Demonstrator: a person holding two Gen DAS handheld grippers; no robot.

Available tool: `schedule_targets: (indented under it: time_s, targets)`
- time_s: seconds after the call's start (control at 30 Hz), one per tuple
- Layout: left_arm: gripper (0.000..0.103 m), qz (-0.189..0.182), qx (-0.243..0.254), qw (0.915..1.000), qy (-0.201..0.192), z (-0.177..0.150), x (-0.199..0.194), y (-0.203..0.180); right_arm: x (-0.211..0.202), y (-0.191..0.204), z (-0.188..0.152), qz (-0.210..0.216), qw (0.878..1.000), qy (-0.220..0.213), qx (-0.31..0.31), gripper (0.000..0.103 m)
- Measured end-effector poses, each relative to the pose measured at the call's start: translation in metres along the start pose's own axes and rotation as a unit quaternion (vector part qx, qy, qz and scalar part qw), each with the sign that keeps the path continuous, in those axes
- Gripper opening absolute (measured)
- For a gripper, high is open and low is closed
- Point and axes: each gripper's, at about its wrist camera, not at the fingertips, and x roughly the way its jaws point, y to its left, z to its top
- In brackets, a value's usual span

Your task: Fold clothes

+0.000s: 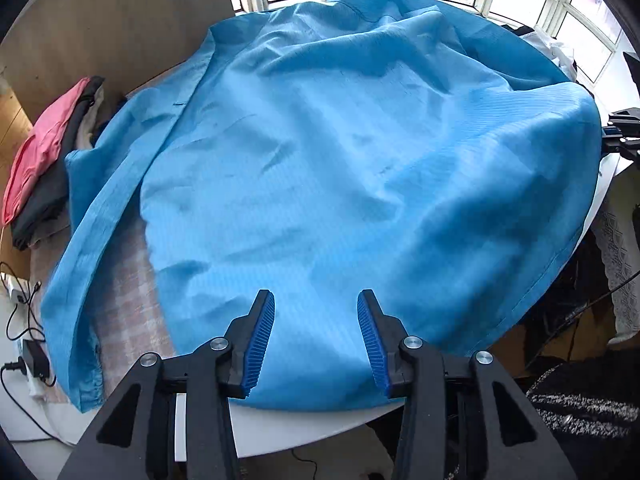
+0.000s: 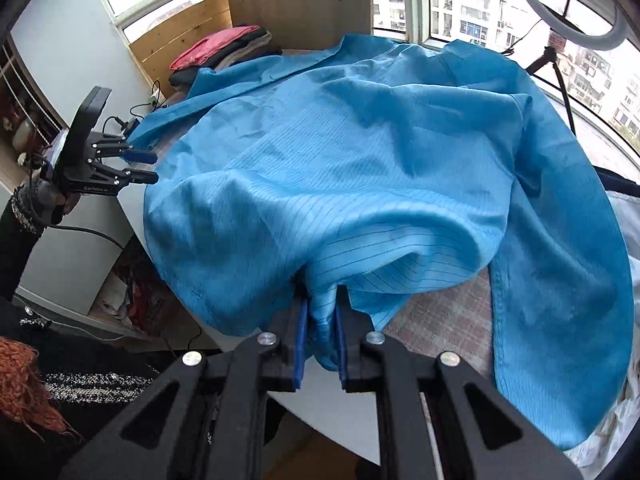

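right hand-held gripper [image 2: 321, 334] angled down, pinching blue garment [image 2: 360, 168].

Bright blue garment [image 1: 340, 160] with thin dark pinstripes; pink-and-grey folded stack [image 1: 44, 152] at left; faded pinkish checked cloth [image 2: 440, 320] beneath.

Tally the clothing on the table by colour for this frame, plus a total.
Blue: 1, the coat spread over the table, a bunch of it in the right claw.
Pink: 1, top of the pile.
Dark grey: 1, under the pink.
Beige: at least 1, lower in the pile.
Total: 4 that can be told apart.
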Motion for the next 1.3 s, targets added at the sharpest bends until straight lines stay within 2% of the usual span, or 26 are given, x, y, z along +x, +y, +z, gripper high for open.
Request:
schedule_targets:
  time_s: [0.1,0.13,0.2,0.33,0.43,0.53,0.57,0.6,0.63,0.67,0.77,0.87,0.93,1.0,1.1,1.17,1.2,1.23,1.27,1.3]
  targets:
    - [0.042,-0.004,-0.056,0.9981,0.026,-0.048,-0.004,0.037,-0.018,-0.029,-0.050,-0.018,0.995,-0.014,0.100,0.011]
    - [0.042,-0.005,-0.071,0.9968,0.037,-0.064,-0.003,0.048,-0.012,-0.035,-0.066,-0.029,0.992,-0.004,0.125,0.011]
    - [0.042,-0.014,-0.082,0.9955,0.045,-0.074,0.007,0.056,0.011,-0.038,-0.086,-0.060,0.988,0.034,0.140,0.010]
    - [0.042,-0.033,-0.091,0.9941,0.049,-0.078,0.030,0.061,0.032,-0.030,-0.081,-0.052,0.989,0.042,0.131,0.010]
    - [0.043,-0.033,-0.078,0.9956,0.040,-0.061,0.041,0.061,0.033,-0.021,-0.066,-0.054,0.992,0.034,0.111,0.010]
    - [0.042,-0.049,-0.071,0.9953,0.044,-0.047,0.053,0.059,0.027,-0.015,-0.056,-0.062,0.993,0.027,0.096,0.010]
    - [0.041,-0.059,-0.072,0.9948,0.043,-0.043,0.055,0.058,0.024,-0.017,-0.055,-0.063,0.993,0.023,0.096,0.010]
    - [0.033,-0.069,-0.073,0.9941,0.041,-0.039,0.057,0.057,0.020,-0.017,-0.054,-0.065,0.993,0.018,0.098,0.010]
    - [0.008,-0.079,-0.075,0.9932,0.041,-0.035,0.058,0.057,0.018,-0.016,-0.053,-0.067,0.993,0.014,0.098,0.010]
    - [0.001,-0.091,-0.079,0.9919,0.042,-0.031,0.058,0.056,0.015,-0.014,-0.051,-0.067,0.993,0.011,0.098,0.010]
    - [0.001,-0.114,-0.076,0.9901,0.030,-0.022,0.042,0.058,0.004,-0.007,-0.049,-0.053,0.993,-0.006,0.102,0.010]
    - [0.001,-0.121,-0.067,0.9904,0.011,-0.015,-0.001,0.068,-0.010,0.006,-0.043,-0.027,0.994,-0.032,0.102,0.010]
    - [0.001,-0.096,-0.047,0.9943,0.000,-0.014,-0.041,0.073,-0.022,0.022,-0.033,-0.006,0.994,-0.059,0.091,0.010]
    - [0.001,-0.047,-0.021,0.9987,-0.001,-0.002,-0.066,0.083,-0.034,0.037,-0.019,0.016,0.993,-0.088,0.082,0.010]
    - [0.001,0.020,0.018,0.9996,0.003,0.030,-0.093,0.091,-0.048,0.050,-0.005,0.029,0.990,-0.120,0.070,0.010]
    - [0.007,0.050,0.028,0.9981,0.021,0.060,-0.089,0.094,-0.043,0.038,-0.005,0.011,0.989,-0.113,0.092,0.010]
    - [0.014,0.060,0.034,0.9971,0.033,0.074,-0.076,0.095,-0.036,0.028,-0.006,0.001,0.989,-0.102,0.111,0.010]
    - [0.033,0.068,0.043,0.9958,0.045,0.087,-0.058,0.095,-0.024,0.015,-0.008,-0.014,0.988,-0.081,0.129,0.010]
    - [0.043,0.079,0.047,0.9940,0.059,0.096,-0.036,0.096,-0.010,0.003,-0.011,-0.039,0.988,-0.059,0.139,0.010]
    - [0.041,0.094,0.049,0.9917,0.073,0.103,-0.011,0.098,0.004,-0.009,-0.013,-0.059,0.986,-0.039,0.150,0.010]
